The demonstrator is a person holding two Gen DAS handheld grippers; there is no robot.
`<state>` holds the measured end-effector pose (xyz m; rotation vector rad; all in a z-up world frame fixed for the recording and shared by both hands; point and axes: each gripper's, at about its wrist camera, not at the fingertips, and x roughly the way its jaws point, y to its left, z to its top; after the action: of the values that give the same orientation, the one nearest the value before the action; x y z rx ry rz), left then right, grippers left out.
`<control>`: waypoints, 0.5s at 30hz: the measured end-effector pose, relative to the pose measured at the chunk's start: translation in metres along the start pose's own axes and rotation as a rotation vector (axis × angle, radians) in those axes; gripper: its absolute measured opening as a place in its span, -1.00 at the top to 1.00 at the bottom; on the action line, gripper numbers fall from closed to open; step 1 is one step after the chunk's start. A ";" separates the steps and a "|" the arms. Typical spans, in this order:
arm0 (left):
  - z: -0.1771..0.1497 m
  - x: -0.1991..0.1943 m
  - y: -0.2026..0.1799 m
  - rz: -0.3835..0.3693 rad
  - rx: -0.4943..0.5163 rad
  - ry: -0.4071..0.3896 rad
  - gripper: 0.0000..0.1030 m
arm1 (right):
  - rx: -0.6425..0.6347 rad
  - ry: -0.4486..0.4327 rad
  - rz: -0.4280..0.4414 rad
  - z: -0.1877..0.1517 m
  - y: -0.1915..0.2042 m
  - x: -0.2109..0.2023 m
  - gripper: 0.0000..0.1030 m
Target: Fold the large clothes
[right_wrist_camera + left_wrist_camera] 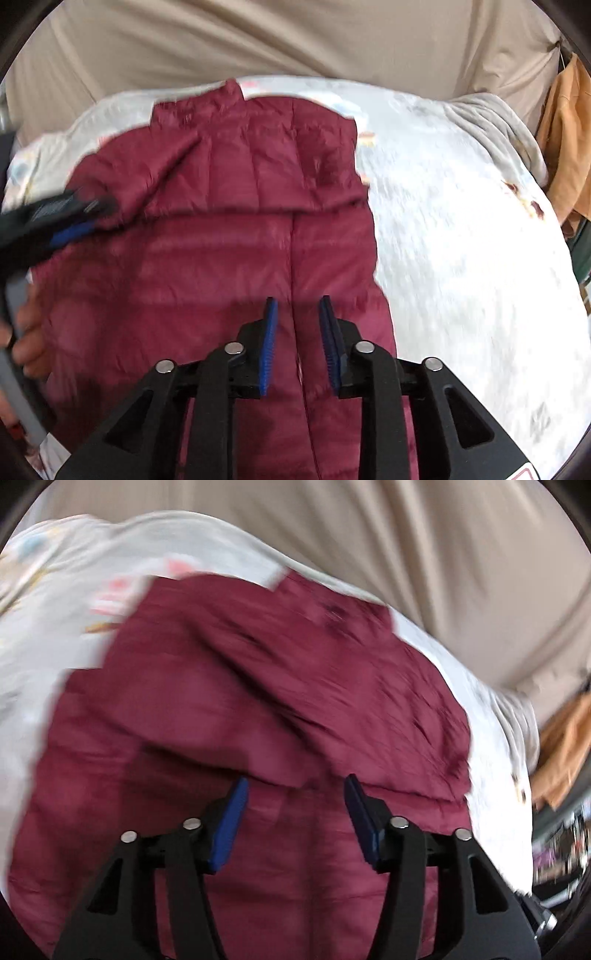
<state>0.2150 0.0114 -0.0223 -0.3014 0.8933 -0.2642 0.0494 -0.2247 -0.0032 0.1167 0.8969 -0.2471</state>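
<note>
Puffy maroon jacket (229,229) is sprawled on the bed (461,229), collar toward the far edge. Left gripper (293,805) and right gripper (297,325) both hang released above it. Looks light, squishy, slippery; I'd pinch the hem corners.

Left wrist view motion-smeared; I can't read quilting on maroon puffer jacket (258,709) there. Printed bedsheet (74,602) pattern blurred, motifs unreadable. Jacket's lower part cut off by bottom edge in both views, partly behind my gripper frames. In right wrist view, left gripper (85,218) blurred at jacket's left edge, fingertips half buried in fabric; I can't tell if clamped. Hand (29,332) cropped by left edge. Orange cloth (565,147) cut off at right.
</note>
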 end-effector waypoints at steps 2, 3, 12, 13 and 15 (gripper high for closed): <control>0.009 -0.008 0.029 0.040 -0.044 -0.023 -0.10 | -0.029 -0.039 0.034 0.018 0.014 -0.001 0.38; 0.015 -0.009 0.042 0.073 -0.062 -0.027 -0.10 | -0.050 -0.058 0.051 0.027 0.024 0.000 0.34; 0.041 0.035 0.114 0.258 -0.099 0.033 0.02 | -0.289 -0.094 0.178 0.107 0.171 0.054 0.22; 0.041 0.039 0.117 0.267 -0.093 0.043 0.02 | -0.300 -0.080 0.191 0.109 0.181 0.062 0.22; 0.039 0.041 0.126 0.273 -0.090 0.046 0.02 | -0.314 -0.043 0.219 0.113 0.207 0.082 0.20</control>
<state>0.2834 0.1195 -0.0748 -0.2535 0.9823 0.0221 0.2378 -0.0609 0.0019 -0.0812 0.8625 0.0963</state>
